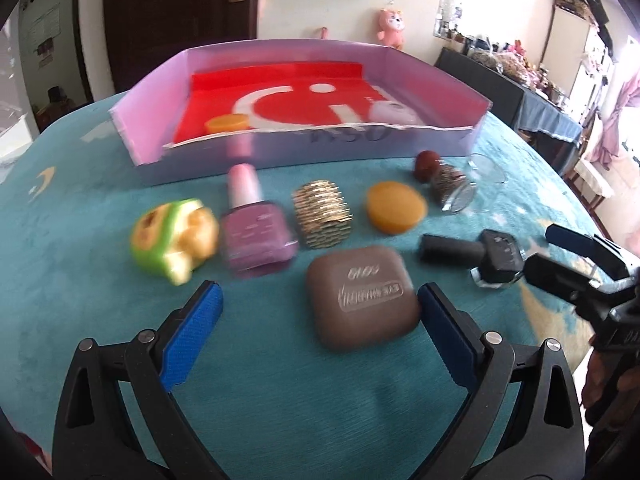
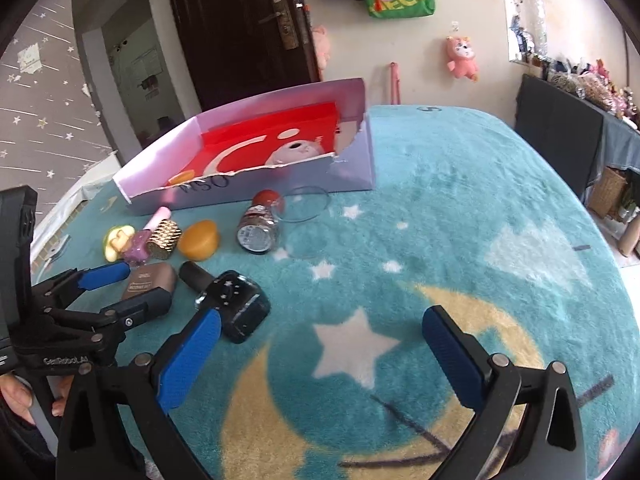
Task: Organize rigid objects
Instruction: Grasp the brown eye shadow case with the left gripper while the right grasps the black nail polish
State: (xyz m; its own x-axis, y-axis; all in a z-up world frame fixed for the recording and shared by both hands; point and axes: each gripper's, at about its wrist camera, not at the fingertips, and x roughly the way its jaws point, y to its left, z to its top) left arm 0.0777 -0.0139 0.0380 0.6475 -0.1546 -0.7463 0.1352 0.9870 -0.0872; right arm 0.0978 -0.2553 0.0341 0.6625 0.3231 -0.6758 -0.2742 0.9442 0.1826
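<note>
Left gripper (image 1: 320, 304) gapes wide, brown case (image 1: 362, 298) between its fingers.
Beyond it, a cardboard tray (image 1: 168, 80) holds an orange disc (image 1: 226, 123); right gripper (image 2: 322, 330) open too.

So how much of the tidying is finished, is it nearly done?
Barely begun. In the box lie only an orange disc and a pale pink item. Both tools are open and empty; the left tool is around the brown case. Two polish bottles, green toy, gold cylinder, another disc and a jar still wait outside.
</note>
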